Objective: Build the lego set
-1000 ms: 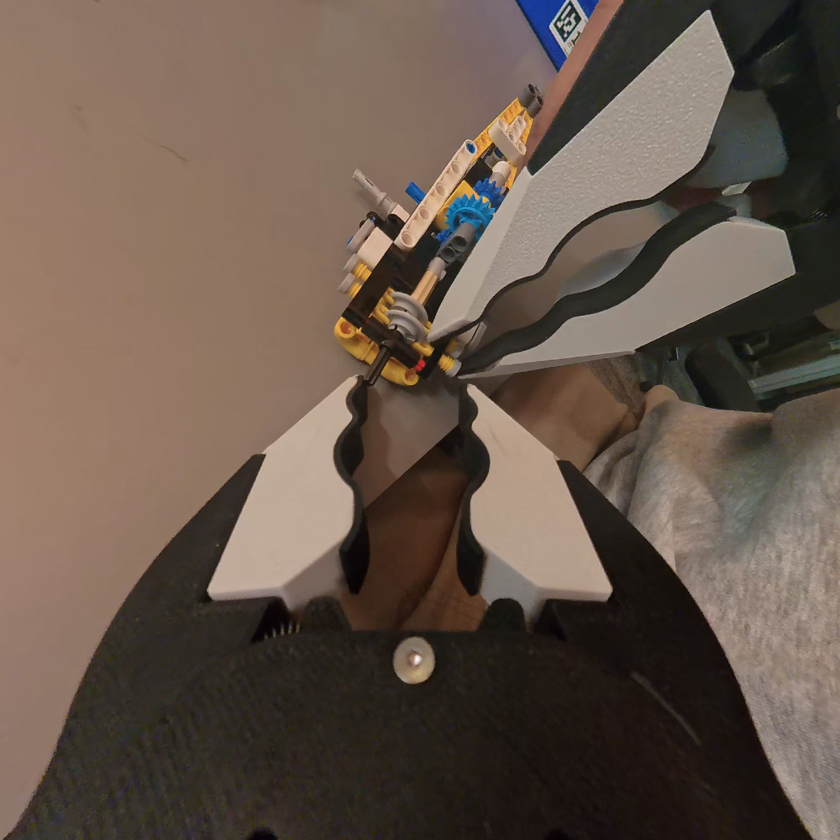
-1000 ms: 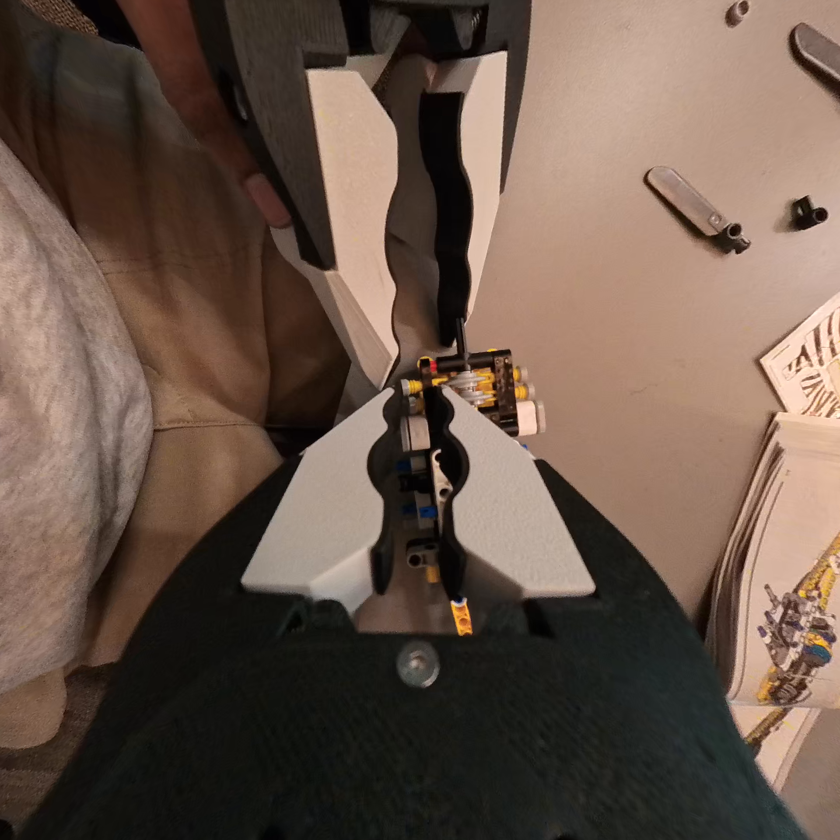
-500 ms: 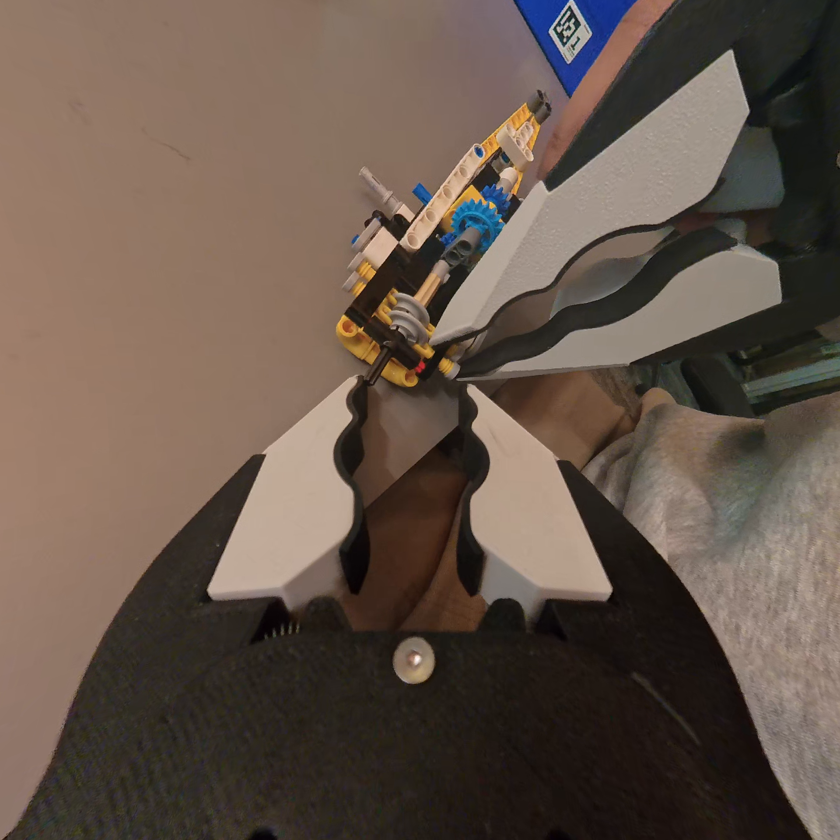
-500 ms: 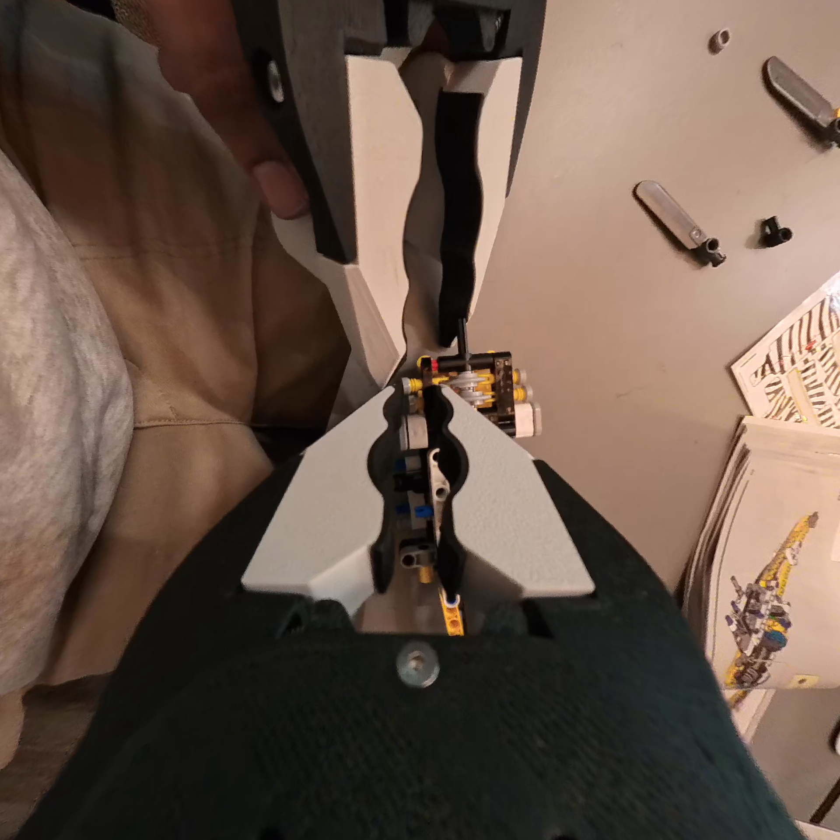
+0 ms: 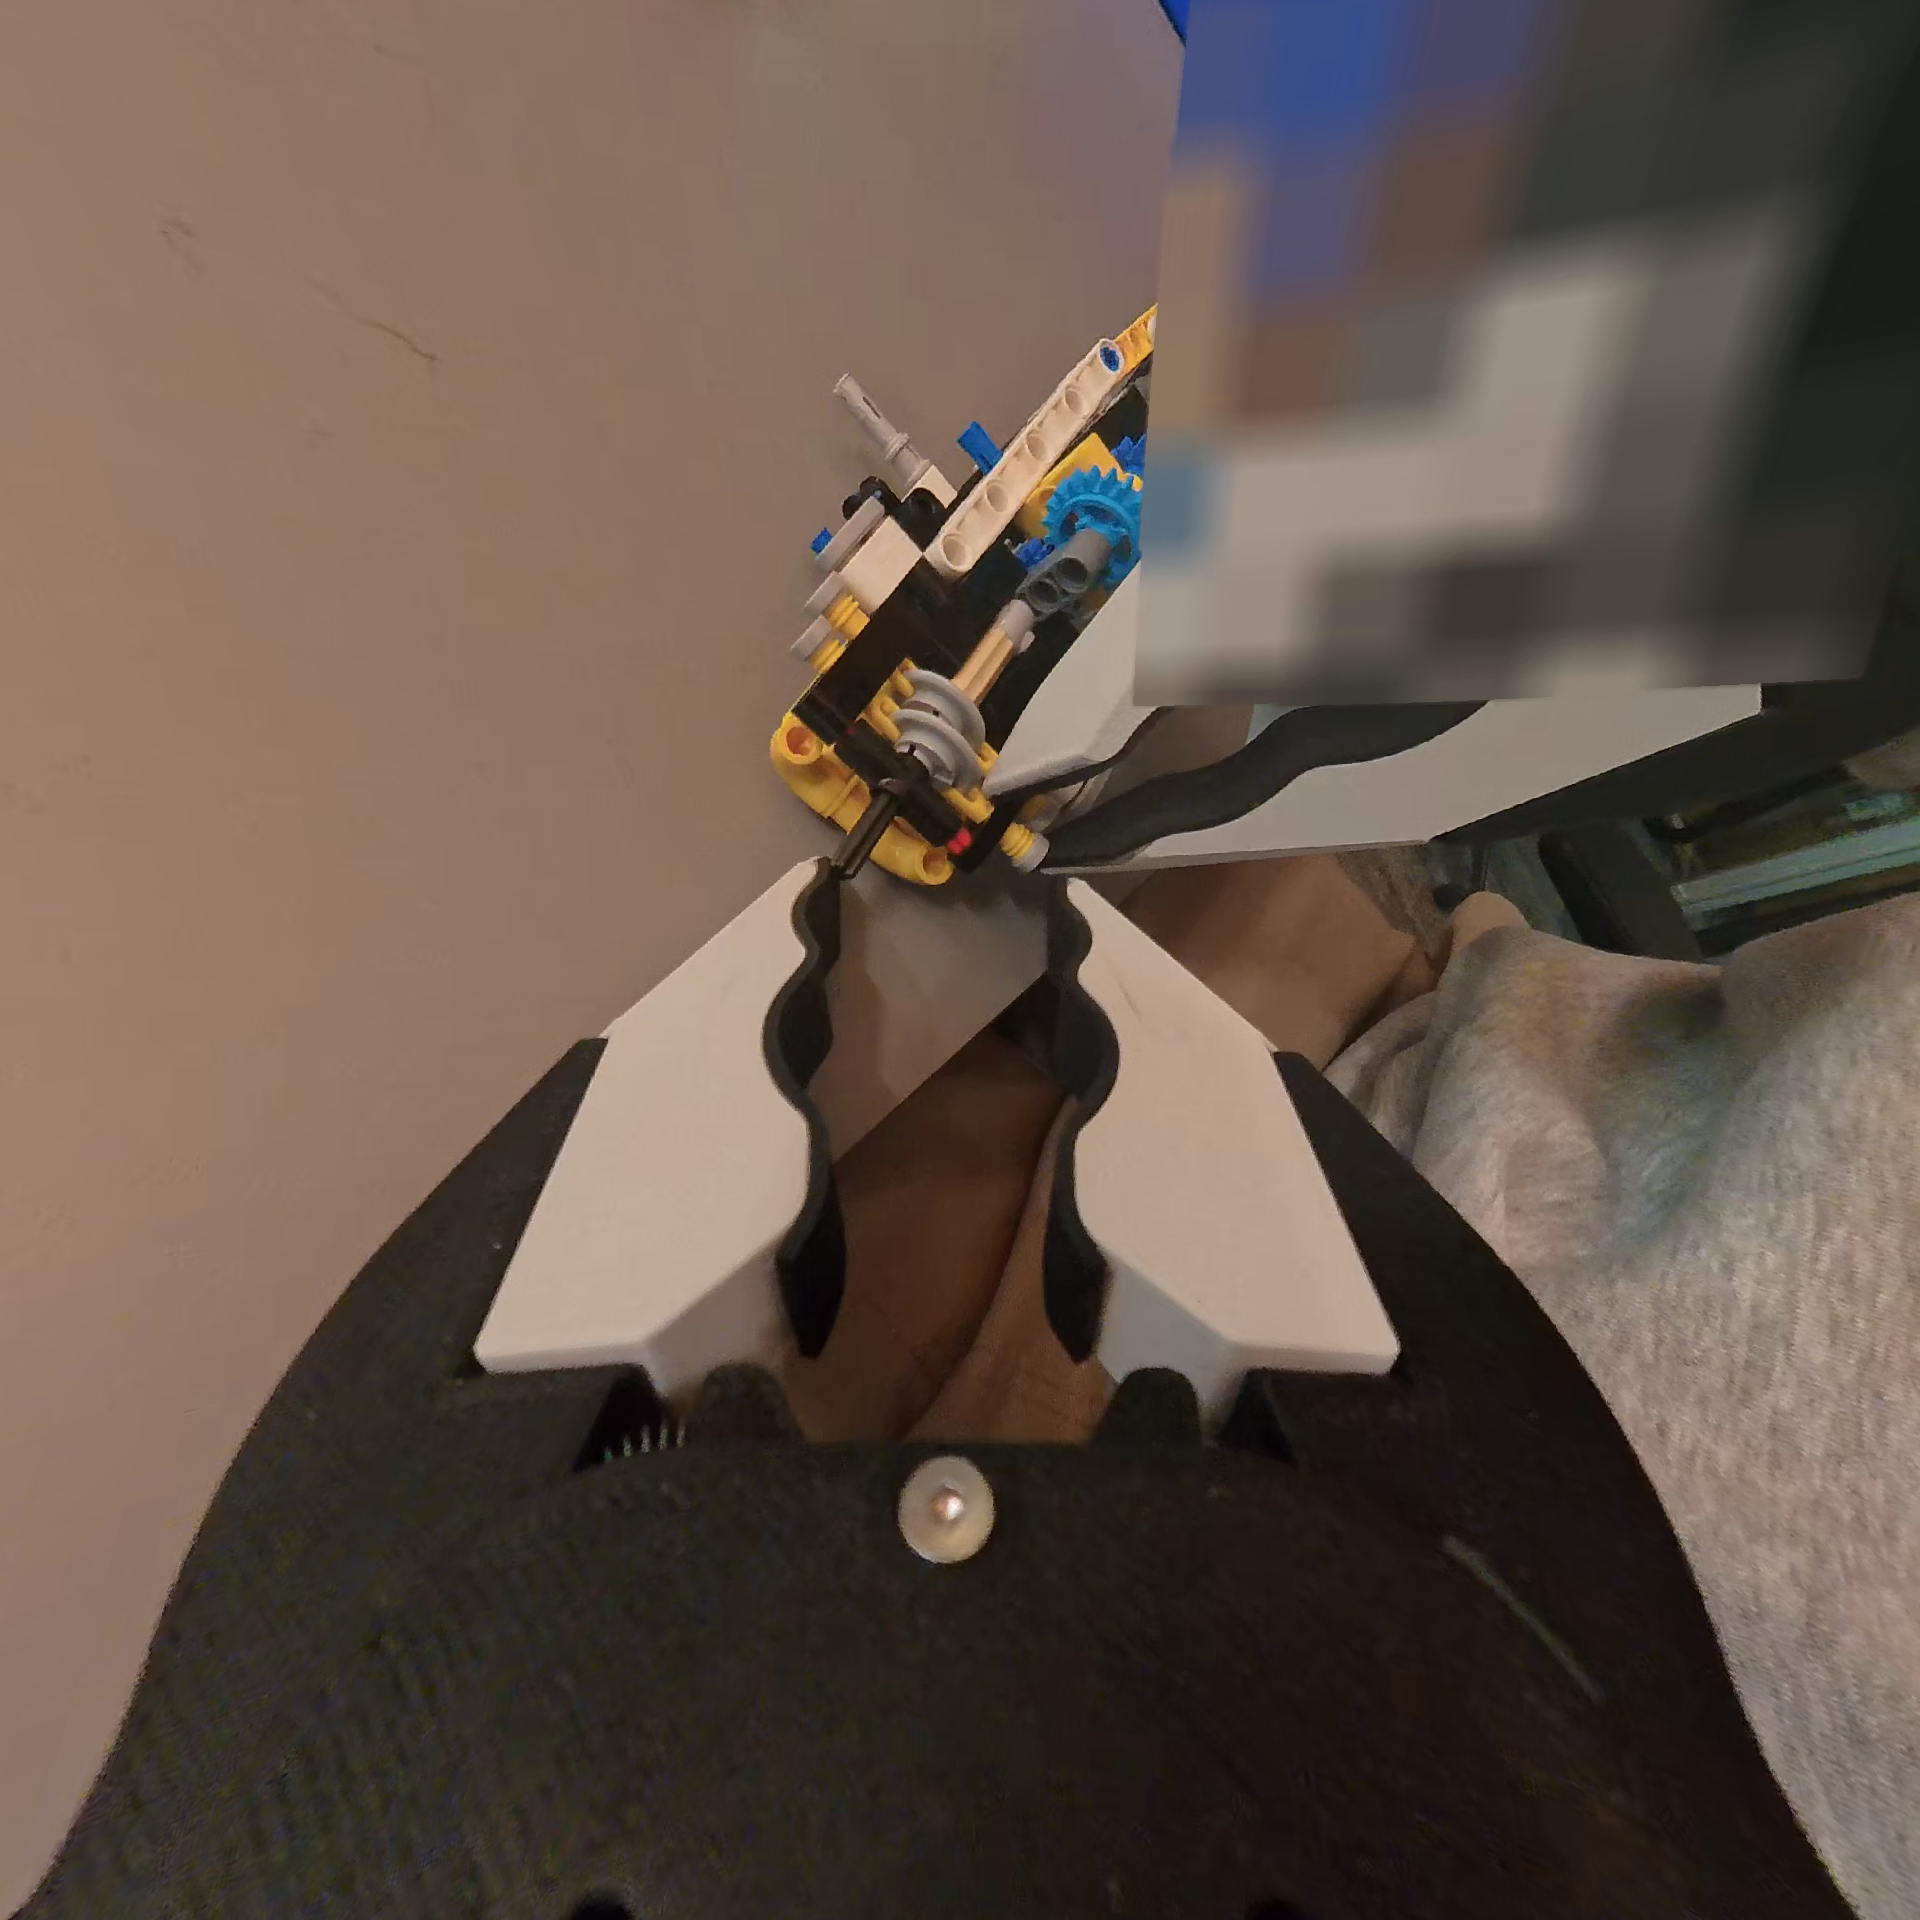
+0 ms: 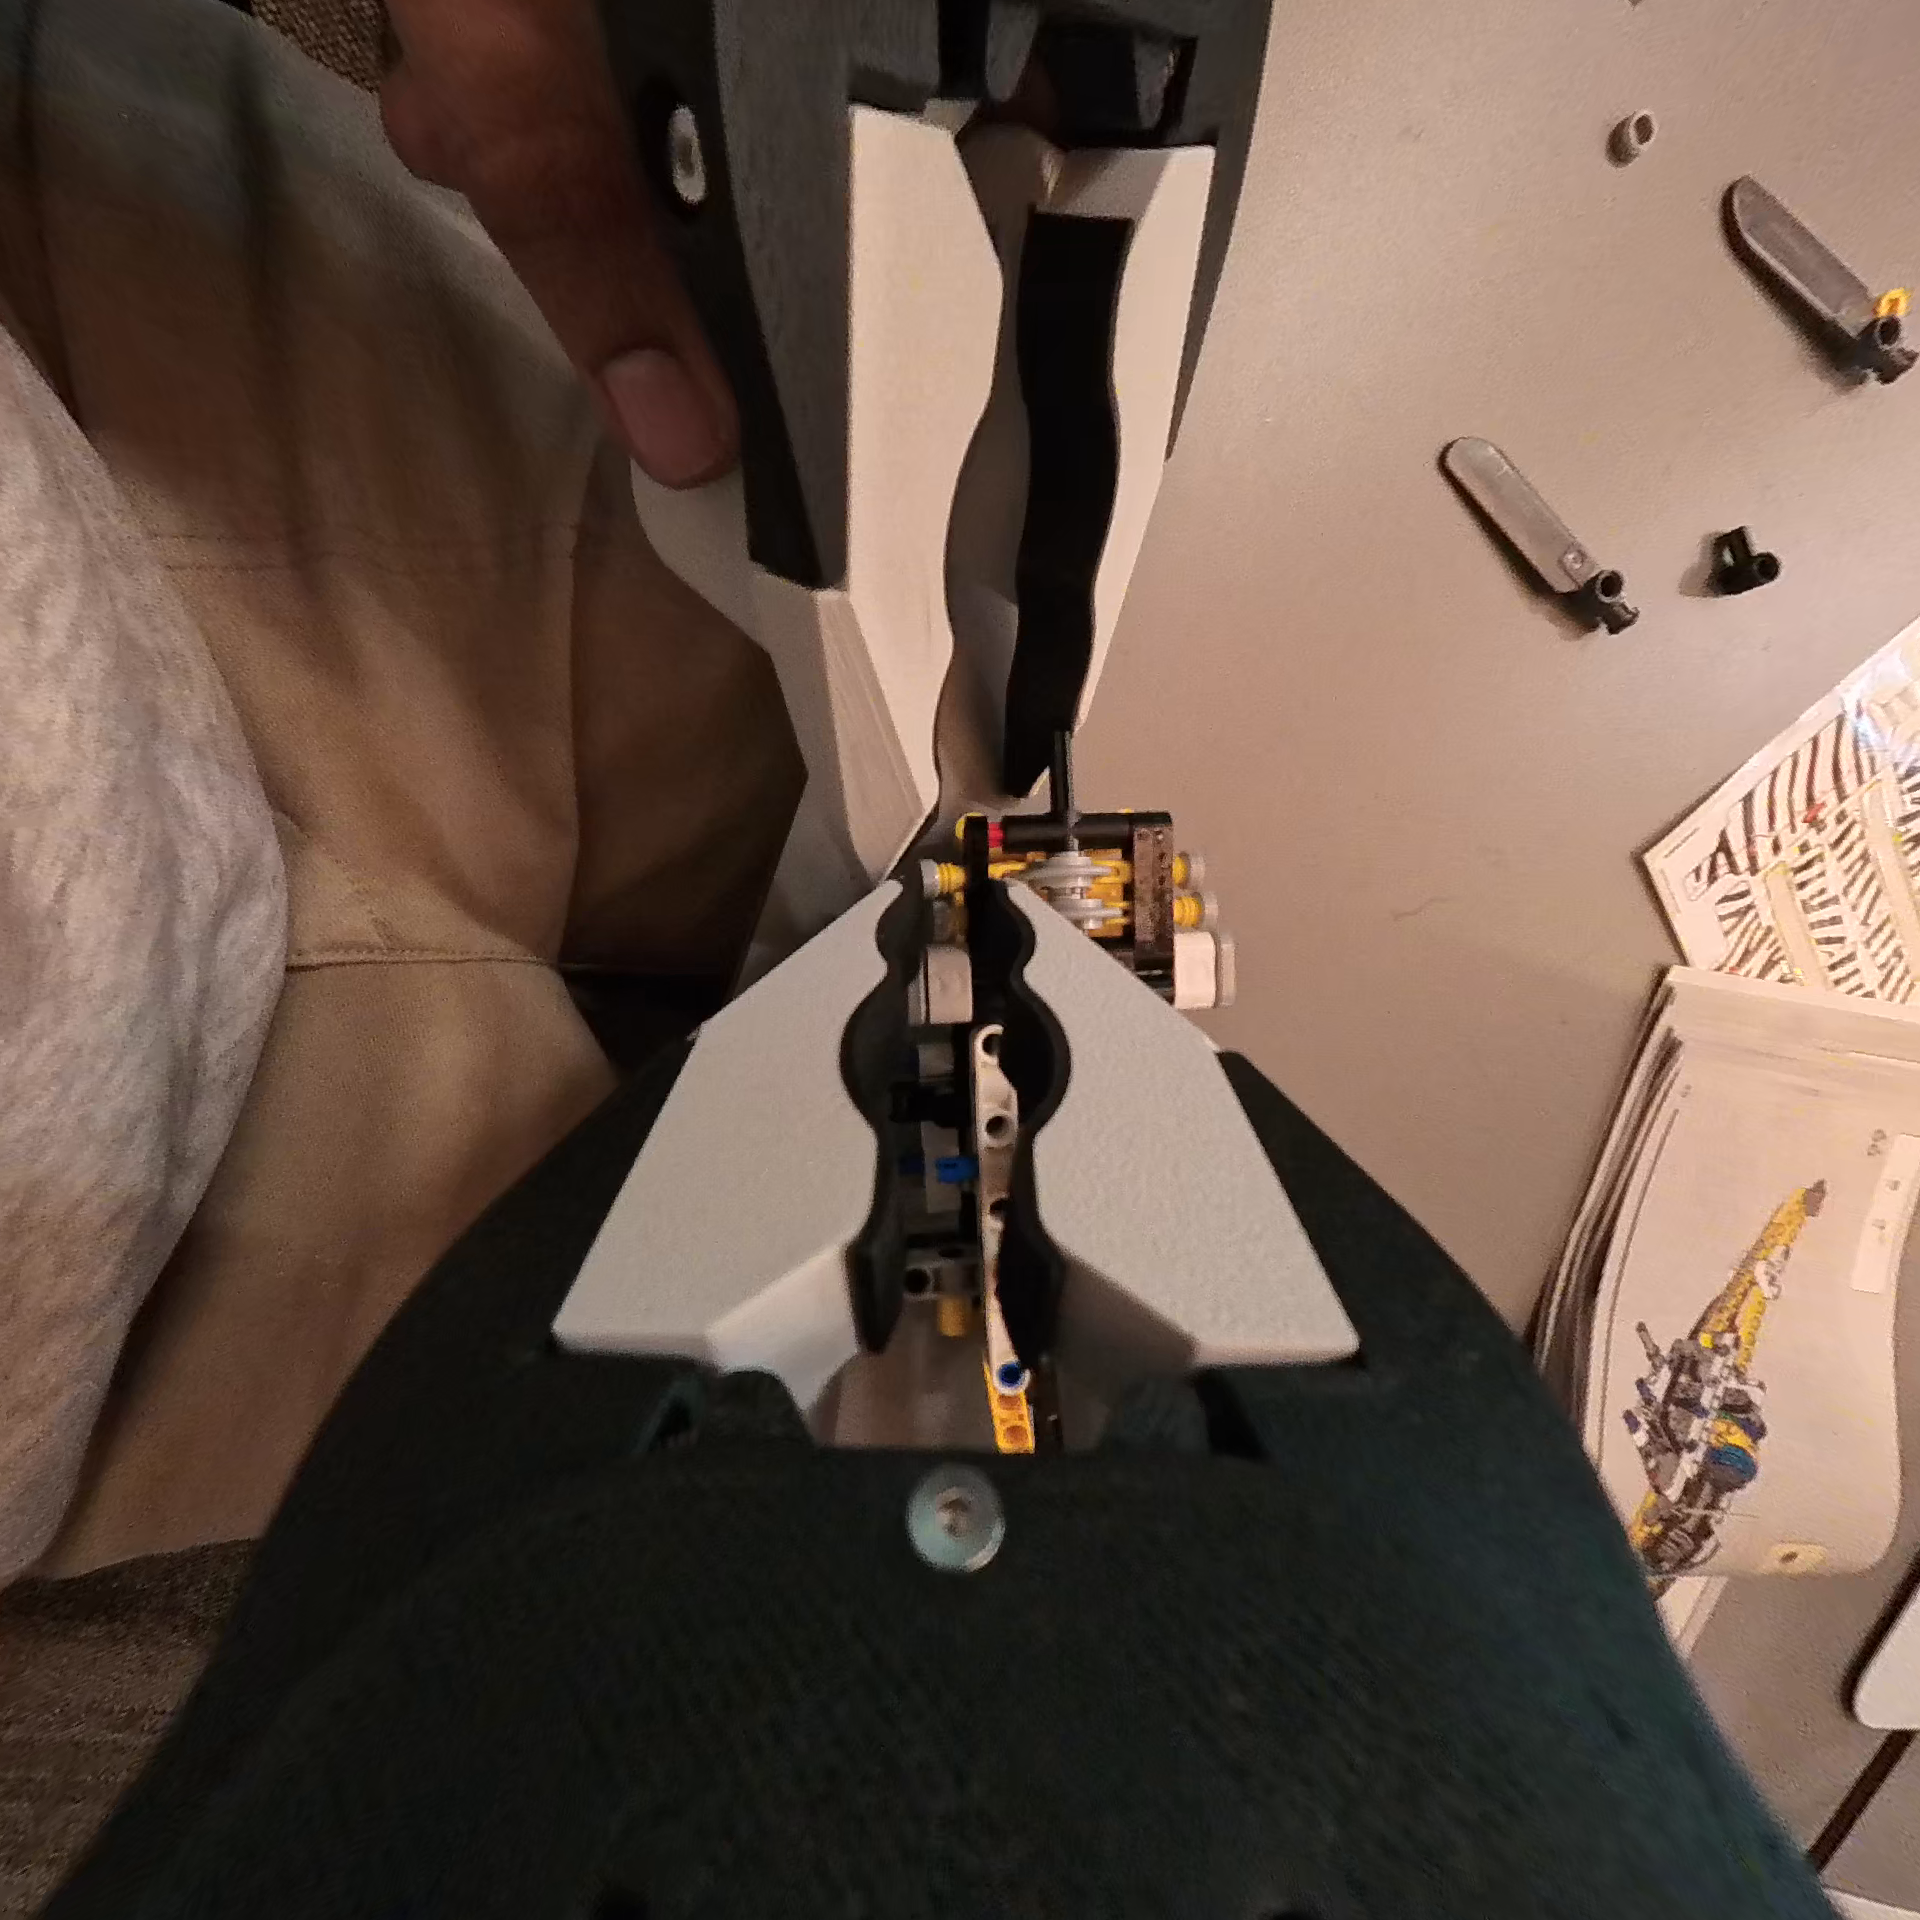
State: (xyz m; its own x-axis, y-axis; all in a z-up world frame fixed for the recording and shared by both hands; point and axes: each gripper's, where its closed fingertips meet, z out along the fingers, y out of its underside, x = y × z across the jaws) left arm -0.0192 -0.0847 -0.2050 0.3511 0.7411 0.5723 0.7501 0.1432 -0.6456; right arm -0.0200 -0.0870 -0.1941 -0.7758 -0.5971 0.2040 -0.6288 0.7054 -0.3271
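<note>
Both views are dim and warm-toned, lit softly with no hard glare. In the left wrist view the table [image 5: 416, 520] shades from tan at the left to cooler grey toward the upper middle, and a mosaic patch covers the upper right. The lego build [image 5: 935, 644] is sharp at centre frame. In the right wrist view the black housing along the bottom falls nearly to shadow, and the booklet [image 6: 1714, 1299] at the right edge bows with wide-angle distortion. Grey fabric at the far left is soft.

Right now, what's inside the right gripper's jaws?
The right gripper is shut on the lego assembly: white beam, grey and black connectors, blue pins show in the gap. Parts behind the fingers are covered.
</note>
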